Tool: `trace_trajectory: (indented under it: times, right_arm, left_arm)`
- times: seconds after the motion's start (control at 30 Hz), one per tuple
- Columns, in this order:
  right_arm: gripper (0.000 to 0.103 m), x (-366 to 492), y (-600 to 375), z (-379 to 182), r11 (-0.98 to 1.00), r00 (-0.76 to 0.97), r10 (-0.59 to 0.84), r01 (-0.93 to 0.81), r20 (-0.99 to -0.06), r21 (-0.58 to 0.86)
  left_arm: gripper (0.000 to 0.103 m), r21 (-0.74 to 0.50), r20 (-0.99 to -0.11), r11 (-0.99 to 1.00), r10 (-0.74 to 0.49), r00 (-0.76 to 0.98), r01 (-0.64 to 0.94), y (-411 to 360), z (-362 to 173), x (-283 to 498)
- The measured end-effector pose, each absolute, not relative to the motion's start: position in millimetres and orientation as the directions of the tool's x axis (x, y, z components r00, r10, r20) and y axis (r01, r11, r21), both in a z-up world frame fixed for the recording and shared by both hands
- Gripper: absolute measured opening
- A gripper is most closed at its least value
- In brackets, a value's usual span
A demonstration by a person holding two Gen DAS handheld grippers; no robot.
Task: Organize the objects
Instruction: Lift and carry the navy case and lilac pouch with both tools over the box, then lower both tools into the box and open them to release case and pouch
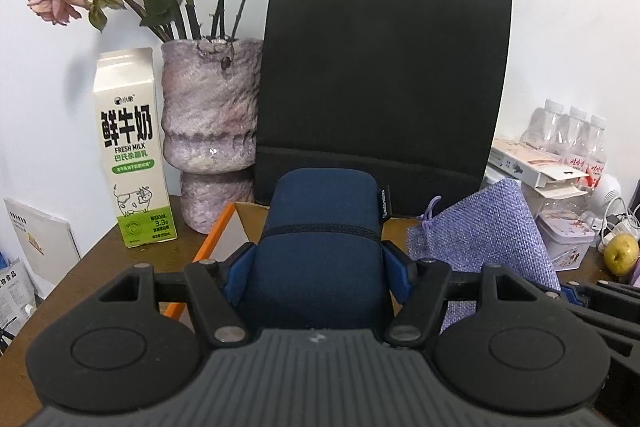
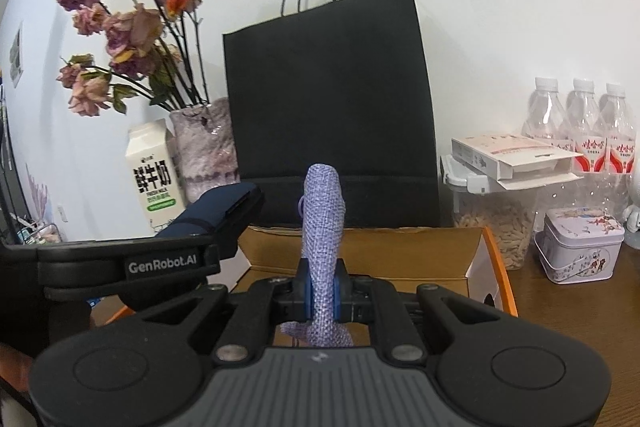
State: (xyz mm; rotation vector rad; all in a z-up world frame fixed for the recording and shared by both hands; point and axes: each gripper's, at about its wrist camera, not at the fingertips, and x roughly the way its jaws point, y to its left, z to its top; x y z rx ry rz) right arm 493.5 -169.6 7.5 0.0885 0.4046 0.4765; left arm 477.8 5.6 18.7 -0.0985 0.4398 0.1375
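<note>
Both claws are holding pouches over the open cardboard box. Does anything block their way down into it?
Nothing visible does. The left claw grips the navy pouch and the right claw pinches the lilac pouch above the open cardboard box; its floor is hidden.

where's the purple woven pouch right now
The purple woven drawstring pouch is clamped upright in the right gripper, above the open cardboard box, before the black paper bag.

The black paper bag (image 1: 380, 87) hides the wall behind — the cardboard box (image 2: 360, 251) interior stays unseen.
</note>
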Motion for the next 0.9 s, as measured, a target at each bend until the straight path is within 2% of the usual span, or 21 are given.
trace_trajectory:
  times: [0.47, 0.5, 0.57, 0.6, 0.67, 0.73, 0.77, 0.9]
  right_arm:
    - [0.009, 514, -172, -10, 0.9, 0.798, 0.436, -0.386, -0.415, 0.202]
    - [0.009, 515, -172, -10, 0.9, 0.798, 0.436, -0.386, -0.417, 0.203]
    - [0.015, 515, -173, -11, 0.901, 0.799, 0.434, -0.379, -0.416, 0.211]
    - [0.02, 516, -174, -11, 0.905, 0.802, 0.426, -0.371, -0.419, 0.211]
    - [0.042, 518, -175, -13, 0.912, 0.802, 0.41, -0.353, -0.434, 0.209]
    - [0.094, 519, -174, -15, 0.925, 0.811, 0.38, -0.326, -0.445, 0.196]
    - [0.102, 519, -173, -15, 0.934, 0.817, 0.358, -0.311, -0.451, 0.178]
    - [0.103, 518, -171, -14, 0.939, 0.823, 0.343, -0.308, -0.453, 0.152]
  left_arm:
    - [0.068, -0.058, -0.503, 0.984, 0.116, 0.857, -0.167, 10, 1, 499]
    - [0.072, -0.055, -0.503, 0.985, 0.113, 0.857, -0.162, 10, 1, 499]
    - [0.09, -0.043, -0.494, 0.986, 0.12, 0.861, -0.163, 8, 2, 498]
    - [0.103, -0.039, -0.487, 0.984, 0.132, 0.864, -0.172, 8, 3, 496]
    - [0.103, -0.032, -0.466, 0.981, 0.154, 0.871, -0.191, 8, 4, 494]
    - [0.103, -0.038, -0.476, 0.982, 0.146, 0.867, -0.186, 9, 4, 495]
    - [0.103, -0.04, -0.481, 0.982, 0.145, 0.865, -0.187, 9, 4, 496]
    - [0.103, -0.032, -0.485, 0.981, 0.153, 0.861, -0.192, 8, 3, 496]
